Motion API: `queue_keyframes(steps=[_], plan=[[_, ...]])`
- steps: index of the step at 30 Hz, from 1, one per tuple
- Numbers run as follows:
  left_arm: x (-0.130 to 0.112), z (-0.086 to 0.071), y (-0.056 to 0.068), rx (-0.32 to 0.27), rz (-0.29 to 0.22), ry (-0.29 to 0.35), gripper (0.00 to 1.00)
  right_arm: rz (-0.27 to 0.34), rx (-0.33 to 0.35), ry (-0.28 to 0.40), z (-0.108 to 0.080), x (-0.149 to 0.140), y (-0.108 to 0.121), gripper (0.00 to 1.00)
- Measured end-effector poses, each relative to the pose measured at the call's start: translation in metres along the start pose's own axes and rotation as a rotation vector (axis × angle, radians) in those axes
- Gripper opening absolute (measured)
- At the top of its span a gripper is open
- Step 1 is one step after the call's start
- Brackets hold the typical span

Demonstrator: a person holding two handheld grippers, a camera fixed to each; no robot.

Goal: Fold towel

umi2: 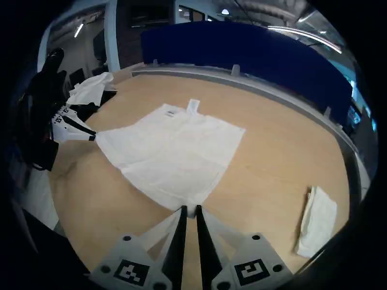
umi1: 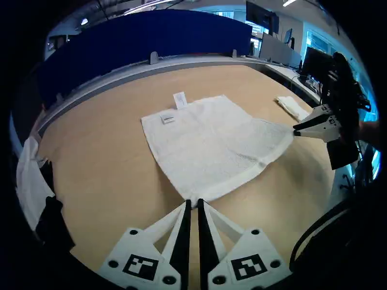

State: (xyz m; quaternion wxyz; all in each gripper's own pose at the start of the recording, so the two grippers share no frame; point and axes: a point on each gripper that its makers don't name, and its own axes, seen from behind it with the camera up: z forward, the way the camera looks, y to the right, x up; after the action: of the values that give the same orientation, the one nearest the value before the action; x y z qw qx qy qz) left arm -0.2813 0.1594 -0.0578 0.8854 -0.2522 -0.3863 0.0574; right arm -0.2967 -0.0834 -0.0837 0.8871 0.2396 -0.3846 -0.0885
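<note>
White terry towel (umi1: 213,145) lies spread flat on the pale wooden table (umi1: 111,164) in the left gripper view, turned so that one corner points toward us. We see the left gripper (umi1: 192,202) at the bottom, its two fingers drawn close with only a thin slit between them, nipping that near corner. A white label (umi1: 180,100) sticks out from the towel's far edge. At the right, the right gripper (umi1: 295,130) bites the towel's right-hand corner, which is drawn out to a point. Beyond it a folded cloth (umi1: 291,106) lies near the table's edge, well apart from the towel. A blue partition (umi1: 145,38) runs along the far side of the table.

In the right gripper view we find the towel (umi2: 174,150) flat on the table (umi2: 280,159), its near corner caught between the right gripper's (umi2: 189,209) closed-up fingers. At the left, the left gripper (umi2: 93,137) pinches the corner on that side. The folded cloth (umi2: 319,222) lies to the lower right, apart from the towel, and the partition (umi2: 251,53) stands behind.
</note>
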Motion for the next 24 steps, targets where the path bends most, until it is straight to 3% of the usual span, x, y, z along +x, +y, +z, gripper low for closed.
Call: queue_keyframes(steps=[15, 24], plan=[[0.025, -0.055, 0.016, -0.013, -0.020, 0.024, 0.10, 0.001, 0.020, 0.069, -0.053, 0.046, -0.011, 0.14], [0.024, -0.056, 0.020, -0.025, -0.037, 0.019, 0.10, 0.007, 0.027, 0.051, -0.051, 0.043, -0.010, 0.13]])
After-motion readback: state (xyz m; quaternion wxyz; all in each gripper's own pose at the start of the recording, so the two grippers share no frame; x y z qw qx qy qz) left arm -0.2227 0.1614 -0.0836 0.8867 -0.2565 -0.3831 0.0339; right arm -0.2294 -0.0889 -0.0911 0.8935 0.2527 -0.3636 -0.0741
